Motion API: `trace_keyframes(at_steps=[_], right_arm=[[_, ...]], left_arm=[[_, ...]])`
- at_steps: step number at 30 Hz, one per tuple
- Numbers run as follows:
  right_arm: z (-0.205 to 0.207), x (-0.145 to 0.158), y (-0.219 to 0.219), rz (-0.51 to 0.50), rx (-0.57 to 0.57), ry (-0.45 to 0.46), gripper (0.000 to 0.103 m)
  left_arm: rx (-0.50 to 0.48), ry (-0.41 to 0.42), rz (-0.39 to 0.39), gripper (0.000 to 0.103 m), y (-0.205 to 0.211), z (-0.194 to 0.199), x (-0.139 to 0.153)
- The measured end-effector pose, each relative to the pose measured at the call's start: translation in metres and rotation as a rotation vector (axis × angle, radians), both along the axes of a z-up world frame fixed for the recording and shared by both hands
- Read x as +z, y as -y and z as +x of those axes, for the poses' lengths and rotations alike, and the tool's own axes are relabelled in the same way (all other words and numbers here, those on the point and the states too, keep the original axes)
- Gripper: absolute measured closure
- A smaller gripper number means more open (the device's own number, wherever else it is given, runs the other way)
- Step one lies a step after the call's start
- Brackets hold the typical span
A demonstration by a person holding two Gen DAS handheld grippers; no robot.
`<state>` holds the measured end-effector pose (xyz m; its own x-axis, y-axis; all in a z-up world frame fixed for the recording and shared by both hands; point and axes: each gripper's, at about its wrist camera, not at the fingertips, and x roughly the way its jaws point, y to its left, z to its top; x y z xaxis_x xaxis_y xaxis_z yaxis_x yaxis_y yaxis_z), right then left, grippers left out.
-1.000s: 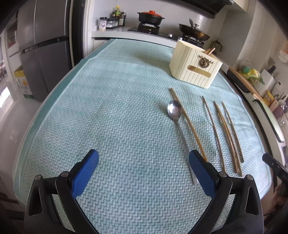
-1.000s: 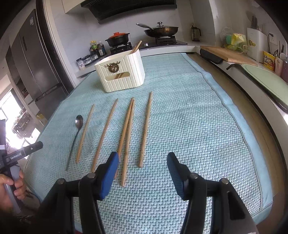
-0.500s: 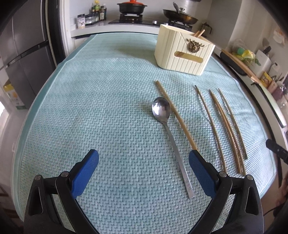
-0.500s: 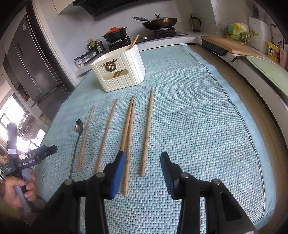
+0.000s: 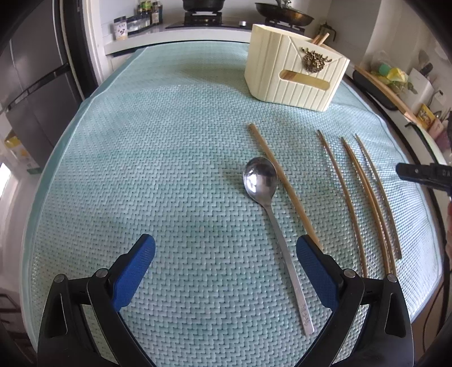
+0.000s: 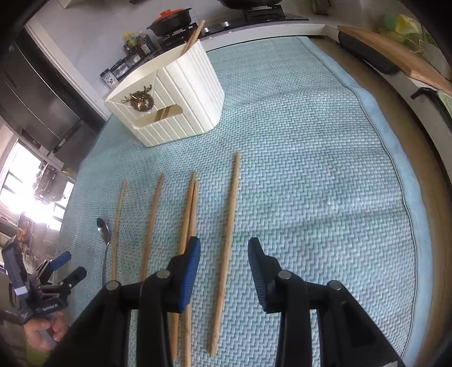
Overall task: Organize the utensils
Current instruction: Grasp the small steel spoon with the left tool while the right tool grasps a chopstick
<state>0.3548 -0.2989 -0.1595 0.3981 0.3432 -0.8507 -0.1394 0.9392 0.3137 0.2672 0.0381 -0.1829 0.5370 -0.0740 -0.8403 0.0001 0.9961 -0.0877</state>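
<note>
On the teal mat (image 5: pixel 141 169) lies a steel spoon (image 5: pixel 261 180). Its handle runs between the fingers of my left gripper (image 5: pixel 225 245), close to the right pad; that gripper stands wide open above it. Several wooden chopsticks (image 5: pixel 282 186) lie in a row to the spoon's right. In the right wrist view, my right gripper (image 6: pixel 224 248) straddles the rightmost chopstick (image 6: pixel 233 197). Its jaws are closing, and the pads do not press the stick. A touching pair of chopsticks (image 6: pixel 189 209) runs under its left finger. The cream utensil holder (image 6: pixel 169 104) stands behind, with a chopstick in it.
A stove with pots (image 5: pixel 203 5) and a dark fridge (image 5: pixel 34 84) lie beyond the mat's far edge. A cutting board (image 6: pixel 395 56) rests on the right counter. The mat's right edge (image 6: pixel 406 175) runs beside a wooden rim. A hand (image 6: pixel 42 333) holds the left gripper.
The right gripper has moved forward and left over the rightmost chopstick, and its jaws have narrowed. The left gripper has shifted right, so the spoon handle now lies between its fingers.
</note>
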Motion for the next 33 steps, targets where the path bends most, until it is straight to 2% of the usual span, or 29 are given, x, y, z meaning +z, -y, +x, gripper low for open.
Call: trace_keyframes(at_steps=[4, 6, 13, 15, 16, 20, 29, 33], right_arm=[[0.039, -0.019, -0.013, -0.052, 0.009, -0.063, 0.068], [0.052, -0.03, -0.018, -0.101, 0.008, -0.093, 0.074], [0.065, -0.035, -0.047, -0.221, 0.076, -0.071, 0.079], [0.065, -0.037, -0.051, -0.26, 0.073, -0.061, 0.089], [0.065, -0.038, -0.052, -0.261, 0.065, -0.058, 0.093], [0.061, -0.042, -0.045, -0.211, 0.045, -0.056, 0.098], [0.039, -0.044, -0.039, -0.229, 0.048, -0.045, 0.098], [0.026, -0.043, -0.033, -0.21, 0.051, -0.052, 0.098]], left_arm=[[0.0, -0.002, 0.014, 0.003, -0.004, 0.0, 0.001], [0.006, -0.006, 0.019, 0.003, -0.008, -0.001, 0.001], [0.0, -0.013, 0.017, 0.003, -0.01, 0.006, 0.0], [-0.011, -0.017, 0.018, 0.003, -0.005, 0.01, -0.002], [-0.02, -0.017, 0.019, 0.003, -0.003, 0.012, -0.003], [-0.037, -0.02, 0.04, 0.003, 0.01, 0.023, -0.007], [-0.019, -0.003, 0.116, 0.005, 0.03, 0.056, -0.013], [-0.029, -0.018, 0.134, 0.017, 0.037, 0.068, -0.018]])
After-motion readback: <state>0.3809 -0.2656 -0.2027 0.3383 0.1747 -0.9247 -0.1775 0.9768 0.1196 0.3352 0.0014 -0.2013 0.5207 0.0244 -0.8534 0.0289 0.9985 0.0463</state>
